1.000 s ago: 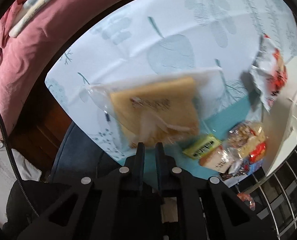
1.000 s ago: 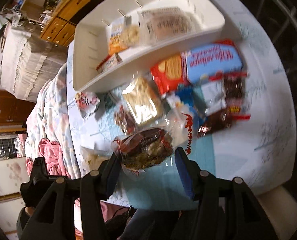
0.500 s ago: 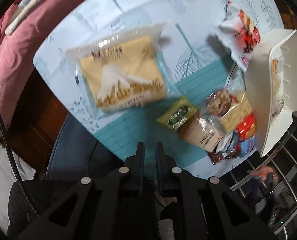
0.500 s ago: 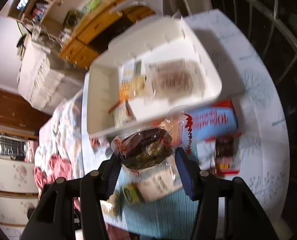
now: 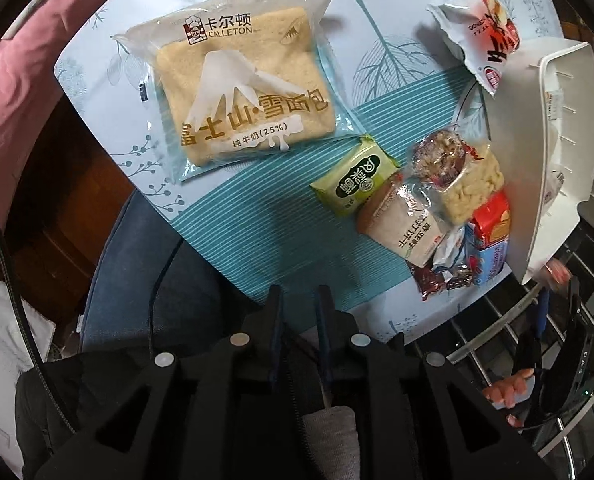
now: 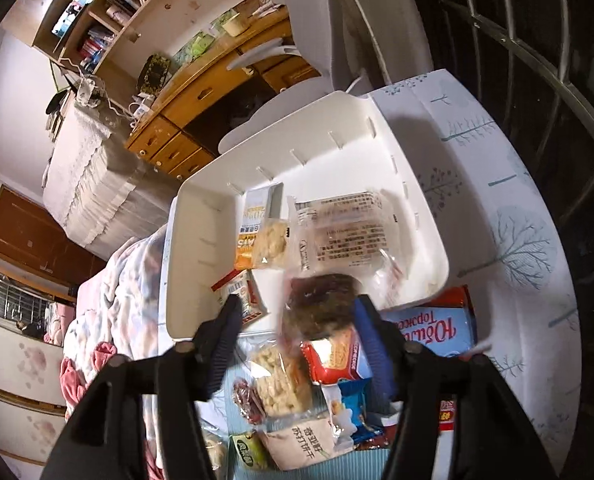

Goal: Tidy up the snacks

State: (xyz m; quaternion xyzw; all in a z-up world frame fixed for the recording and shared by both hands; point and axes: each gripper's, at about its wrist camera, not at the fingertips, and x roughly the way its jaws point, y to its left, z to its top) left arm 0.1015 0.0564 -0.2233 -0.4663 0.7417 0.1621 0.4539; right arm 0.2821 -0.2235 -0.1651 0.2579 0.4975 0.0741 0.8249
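Bread pack (image 5: 243, 92) shows only beyond the empty, nearly closed left gripper (image 5: 300, 294); right gripper (image 6: 297, 312), just widening, releases a dark snack (image 6: 321, 304).

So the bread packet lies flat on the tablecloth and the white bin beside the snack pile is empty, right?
Not empty. The right wrist view shows the white bin holding several packets, among them a clear-wrapped one. The bread packet does lie flat on the tablecloth, and the bin does stand beside the snack pile.

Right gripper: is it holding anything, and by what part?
Nothing is gripped. The right gripper has just been opening its jaws; the dark packet lies loose between them, over the bin.
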